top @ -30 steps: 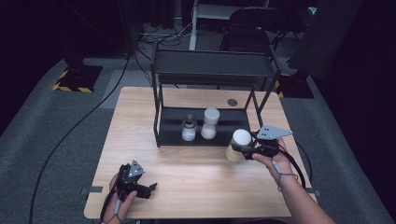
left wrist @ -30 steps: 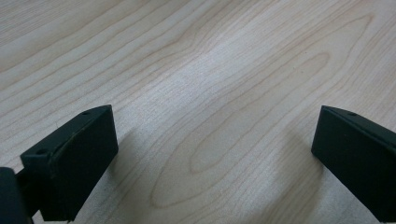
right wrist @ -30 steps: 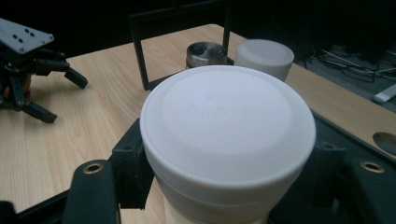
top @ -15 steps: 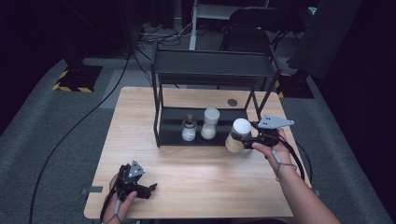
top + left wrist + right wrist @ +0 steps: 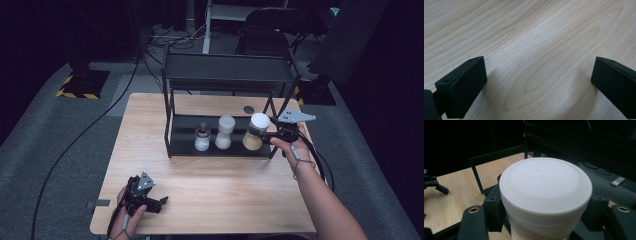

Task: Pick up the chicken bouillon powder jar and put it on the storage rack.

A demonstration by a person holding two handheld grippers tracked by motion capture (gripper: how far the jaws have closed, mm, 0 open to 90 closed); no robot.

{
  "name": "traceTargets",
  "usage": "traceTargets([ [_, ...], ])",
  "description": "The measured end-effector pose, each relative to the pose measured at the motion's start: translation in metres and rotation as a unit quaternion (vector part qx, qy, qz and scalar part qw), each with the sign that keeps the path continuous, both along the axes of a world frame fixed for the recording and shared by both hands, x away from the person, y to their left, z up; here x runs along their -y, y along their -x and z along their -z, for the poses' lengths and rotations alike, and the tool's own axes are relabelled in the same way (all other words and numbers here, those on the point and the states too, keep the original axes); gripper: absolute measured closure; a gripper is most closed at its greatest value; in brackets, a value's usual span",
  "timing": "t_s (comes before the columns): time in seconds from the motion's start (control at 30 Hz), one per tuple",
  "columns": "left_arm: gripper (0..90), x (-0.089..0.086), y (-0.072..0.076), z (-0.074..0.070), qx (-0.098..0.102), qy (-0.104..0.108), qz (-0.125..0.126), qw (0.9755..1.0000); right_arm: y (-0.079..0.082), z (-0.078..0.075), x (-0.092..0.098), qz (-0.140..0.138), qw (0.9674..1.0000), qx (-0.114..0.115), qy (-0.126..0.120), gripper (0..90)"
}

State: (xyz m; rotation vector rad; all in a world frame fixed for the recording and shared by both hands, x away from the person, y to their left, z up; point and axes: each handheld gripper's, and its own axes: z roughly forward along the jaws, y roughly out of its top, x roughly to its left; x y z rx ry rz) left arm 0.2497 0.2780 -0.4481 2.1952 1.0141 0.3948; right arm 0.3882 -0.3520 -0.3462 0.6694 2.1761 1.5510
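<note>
A: What was the right gripper (image 5: 267, 134) doing at that moment?

B: Its jaws were clamped on a white-lidded jar (image 5: 255, 131) of tan powder — gripped just under the lid, one jaw on each side, as the right gripper view showed with the white lid (image 5: 545, 185) close up.

A: And where was the jar?

B: At the right end of the black rack (image 5: 227, 75), level with its lower shelf, beside the right front post. Whether its base touched the shelf I couldn't tell. It stood upright.

A: Anything else on that shelf?

B: Two more containers — a small glass shaker (image 5: 202, 137) with a dark cap on the left, and a white-capped jar (image 5: 224, 132) in the middle, both upright and just beside each other. The held jar was near the middle one but apart from it.

A: The left gripper (image 5: 161, 201)?

B: Low at the near left corner of the wooden table (image 5: 215, 185), held in the person's left hand (image 5: 126, 220). Its jaws stood wide apart with nothing between them, only bare wood grain (image 5: 536, 50) beneath.

A: Anything loose on the table?

B: A small dark round disc (image 5: 248, 109) lay behind the rack's lower shelf.
</note>
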Motion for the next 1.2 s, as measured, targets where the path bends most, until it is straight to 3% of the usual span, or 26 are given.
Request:
traceTargets([
  [0.63,0.4,0.000,0.000,0.000,-0.001,-0.001,0.003,1.0000,-0.034,0.020,-0.013,0.018,0.9997,-0.014,-0.012,33.9],
  [1.2,0.4,0.000,0.000,0.000,0.000,-0.001,0.004,1.0000,-0.048,0.034,-0.031,0.039,0.9984,-0.034,0.025,33.8],
])
